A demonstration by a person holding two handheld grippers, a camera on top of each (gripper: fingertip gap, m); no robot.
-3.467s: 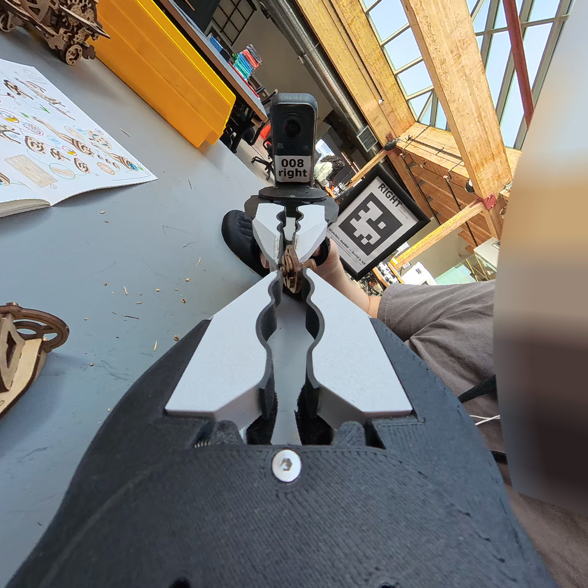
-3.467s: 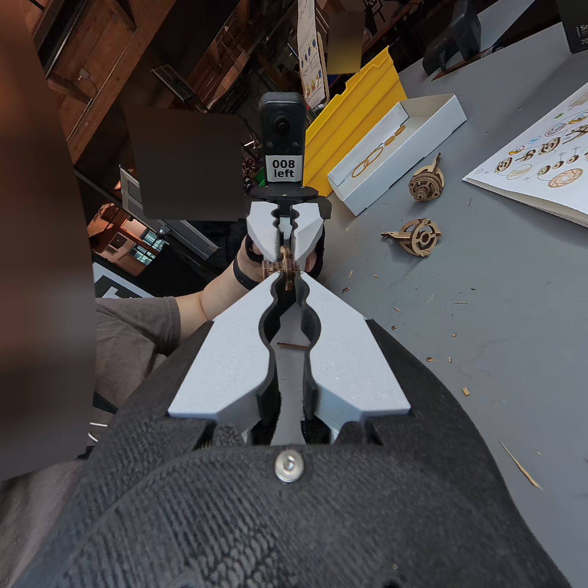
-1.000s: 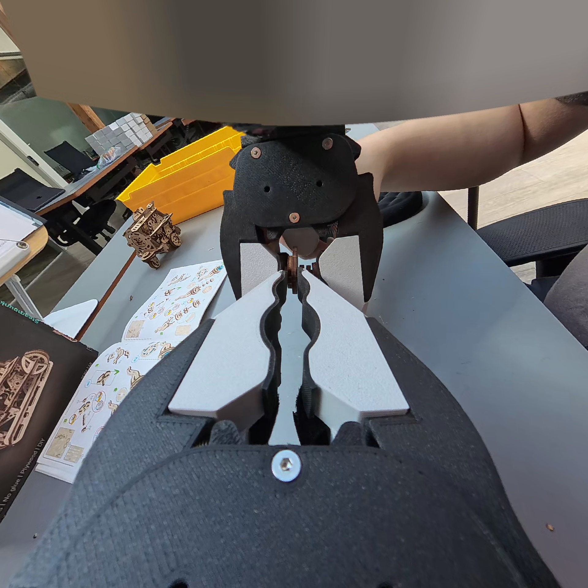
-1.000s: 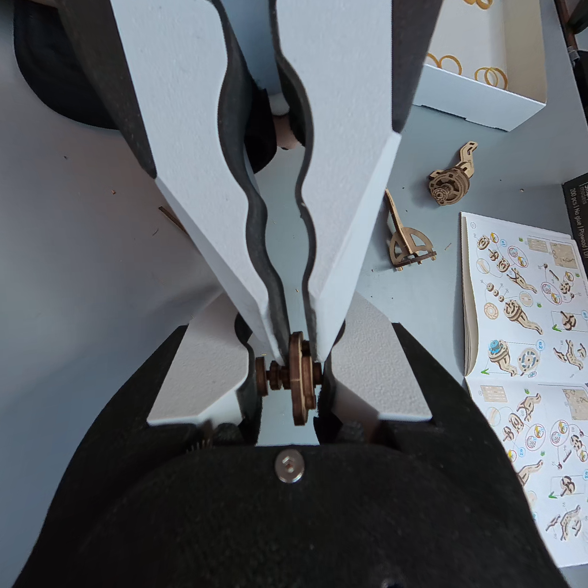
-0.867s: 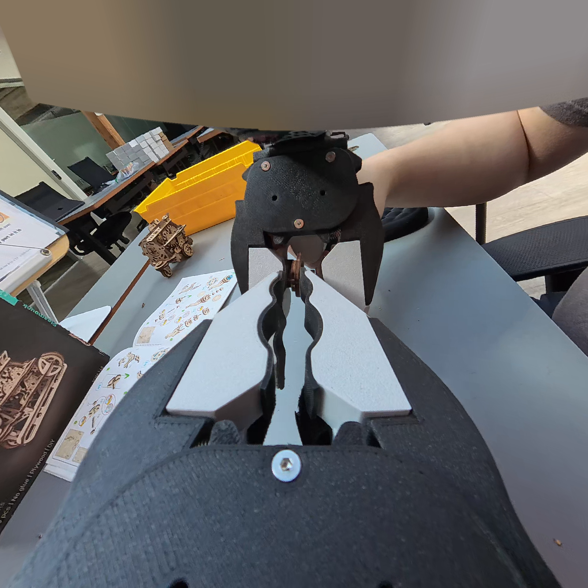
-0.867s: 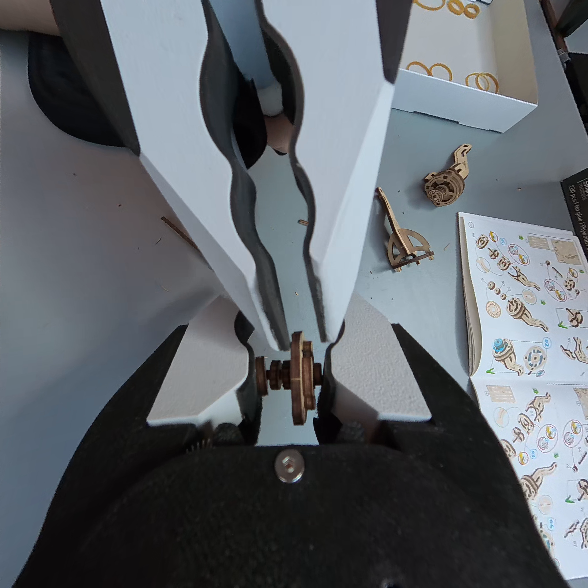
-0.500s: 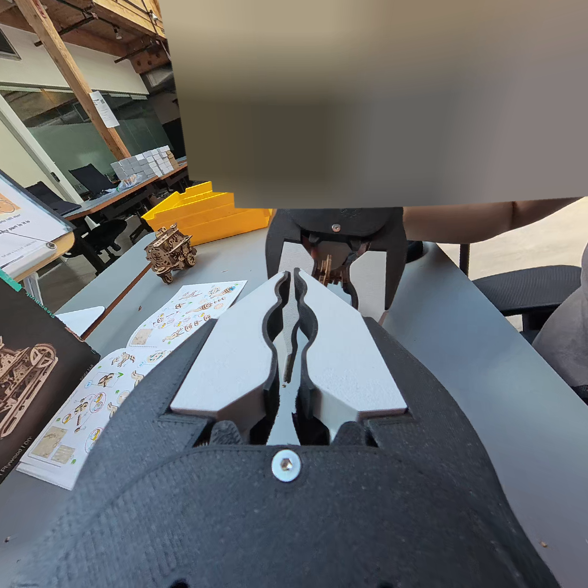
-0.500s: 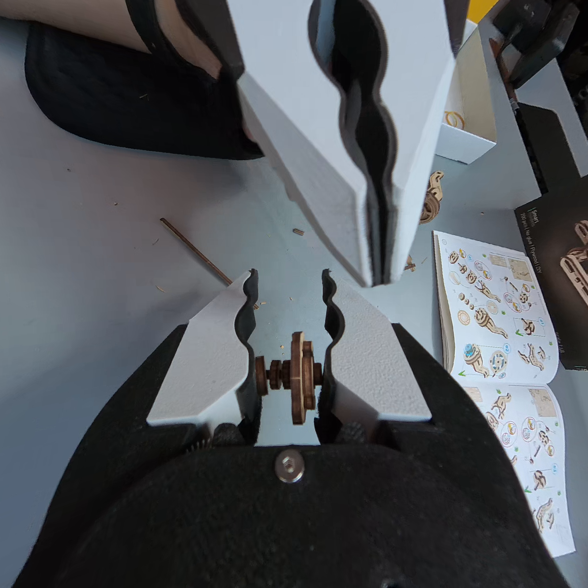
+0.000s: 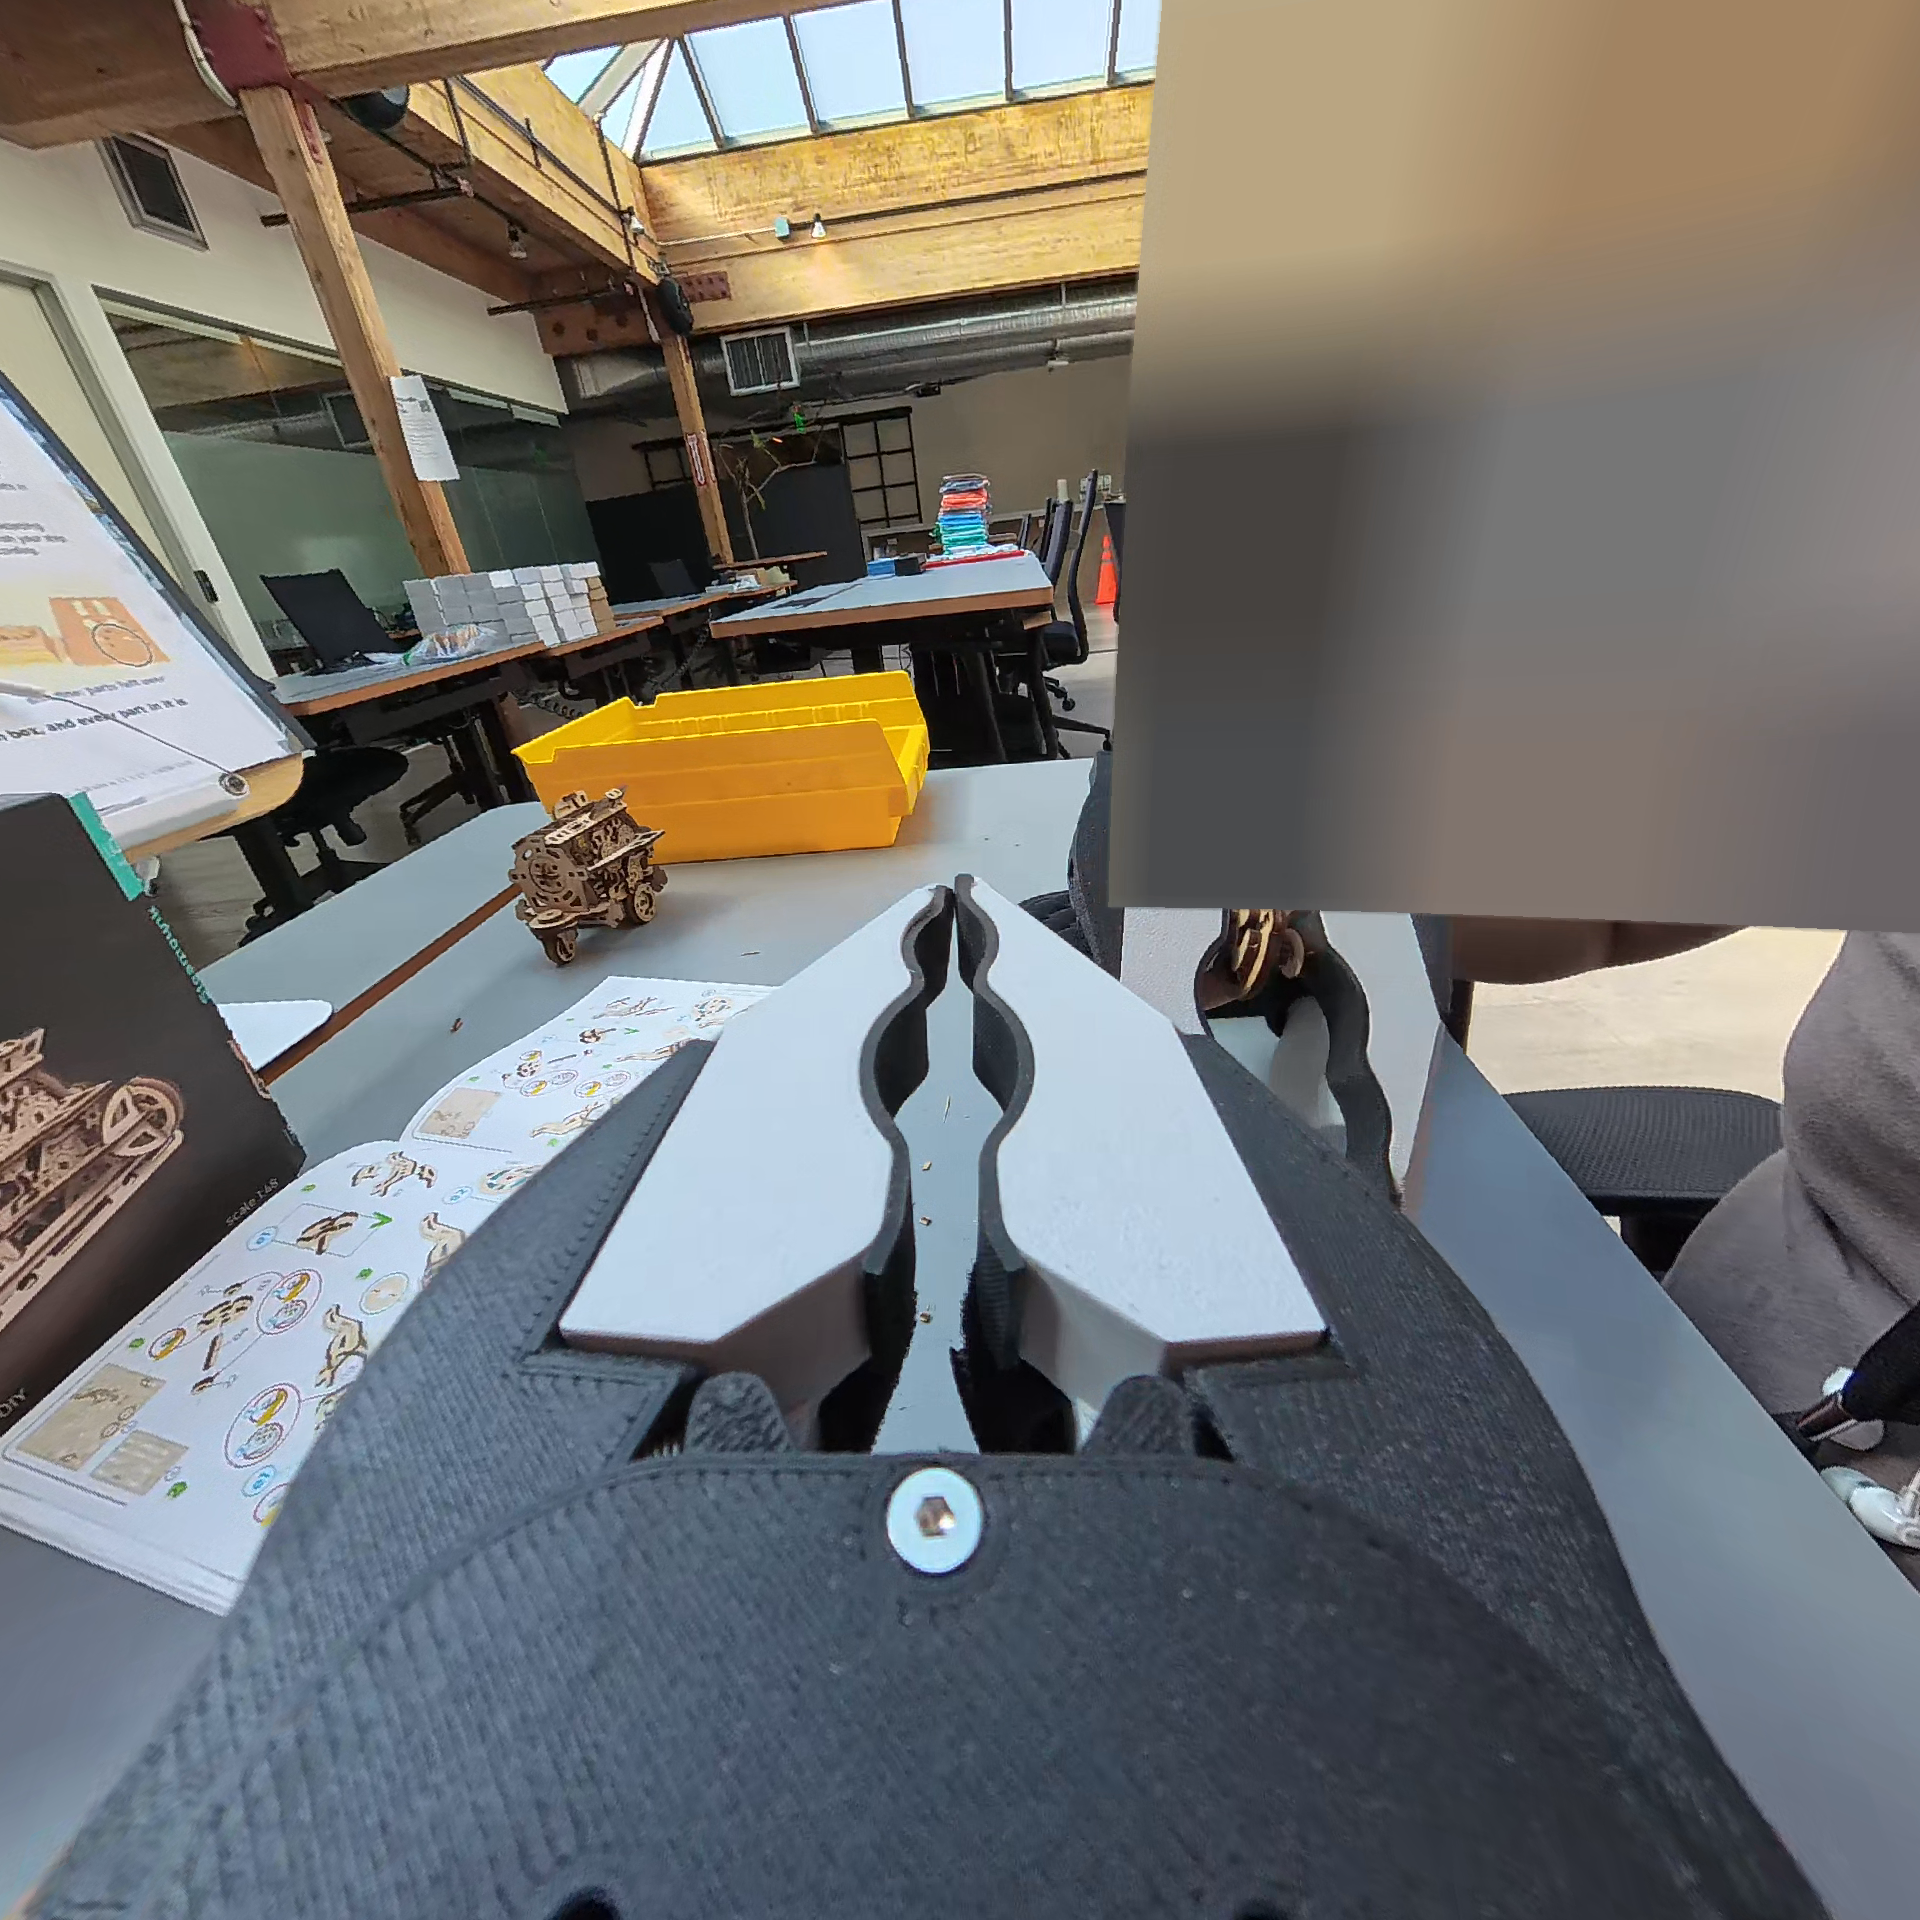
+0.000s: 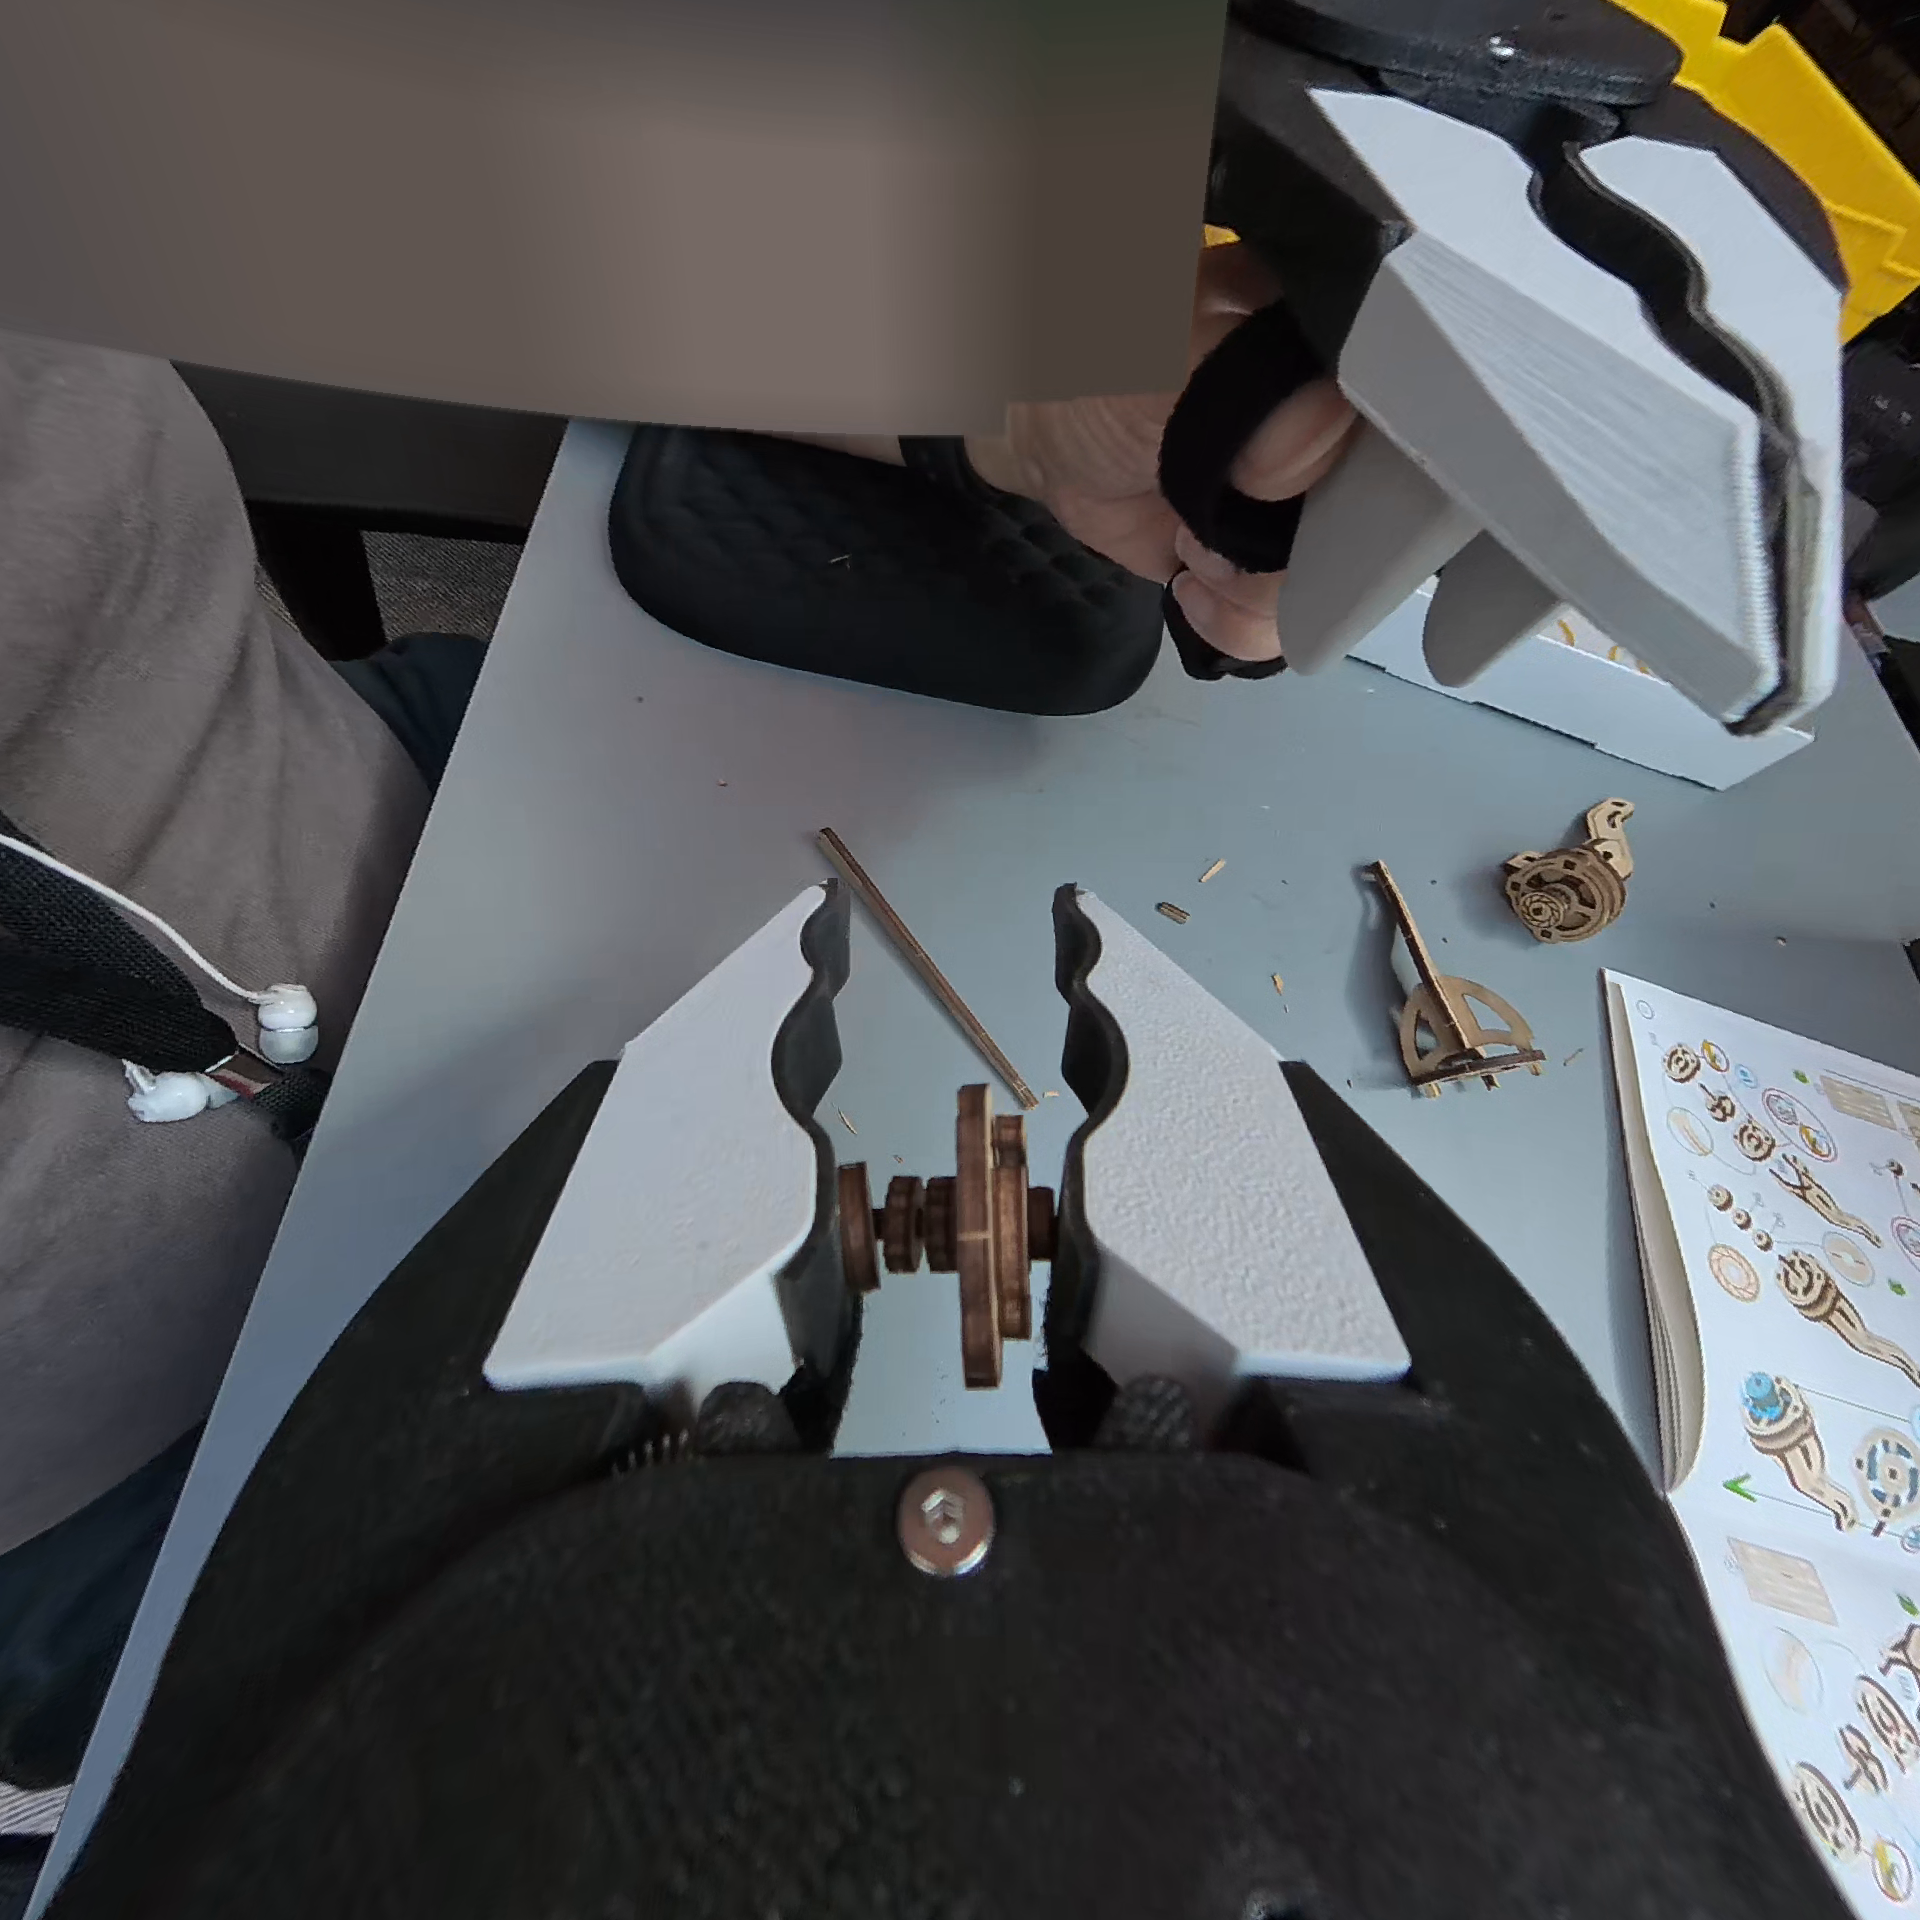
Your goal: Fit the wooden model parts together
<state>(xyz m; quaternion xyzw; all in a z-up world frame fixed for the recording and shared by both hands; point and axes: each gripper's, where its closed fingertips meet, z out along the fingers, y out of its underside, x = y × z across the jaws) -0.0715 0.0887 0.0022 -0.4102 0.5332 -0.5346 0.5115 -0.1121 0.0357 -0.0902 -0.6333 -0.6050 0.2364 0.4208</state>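
My right gripper [image 10: 948,904] is shut on a wooden gear-and-axle assembly [image 10: 966,1226], clamped by its axle ends deep between the jaws, above the grey table [image 10: 644,831]. My left gripper [image 10: 1766,696] is shut and empty, held up at the upper right of the right wrist view, apart from the assembly. In the left wrist view the left gripper [image 9: 956,894] points over the table, and the assembly [image 9: 1252,951] shows to its right between the right gripper's fingers [image 9: 1392,1039].
A thin wooden stick [image 10: 925,966] and two wooden sub-assemblies [image 10: 1455,1018] [image 10: 1569,883] lie on the table. An instruction booklet [image 10: 1787,1247], a white box [image 10: 1558,686] and a black pad [image 10: 883,582] lie around them. Yellow bins [image 9: 748,769], a finished wooden model [image 9: 587,873] and a black box [image 9: 94,1091] stand farther off. Spacing between my two grippers at the tips: around 11 centimetres.
My left gripper has let go of the assembly, closed empty and swung away up and to the side. My right gripper keeps hold of the assembly and has tilted over the table.
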